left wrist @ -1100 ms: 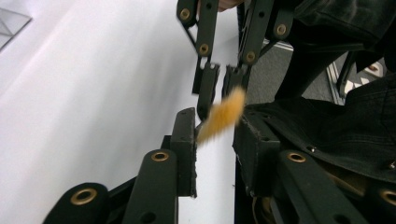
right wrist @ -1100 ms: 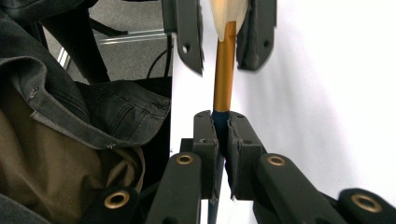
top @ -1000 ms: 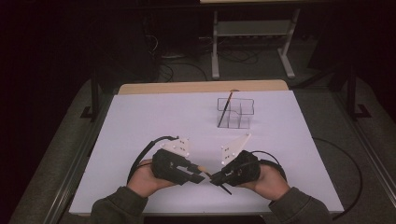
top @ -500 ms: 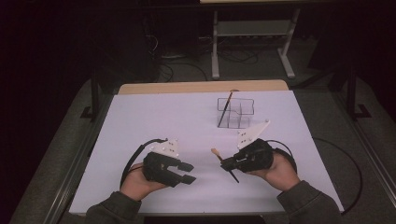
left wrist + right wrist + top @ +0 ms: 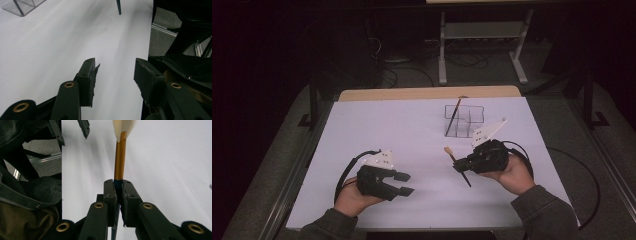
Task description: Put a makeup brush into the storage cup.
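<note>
A paintbrush with a dark handle, gold ferrule and pale bristles is held over the white table. My right gripper is shut on its handle, bristles pointing toward the table's middle. At the front left my left gripper hovers low, well apart from the brush. Its jaws have just been opening and nothing is between them. The brush's handle end shows beyond them. A clear acrylic holder behind the right gripper has a second brush leaning in it.
A white sheet covers the table, with a wooden strip along the far edge. Metal rails run down both sides. The table's near edge lies close to the left gripper. Each gripper trails a cable.
The grippers were together at the front centre with the brush between them. The left gripper let go, opened and drew back to the left. The right carried the brush right and farther away.
</note>
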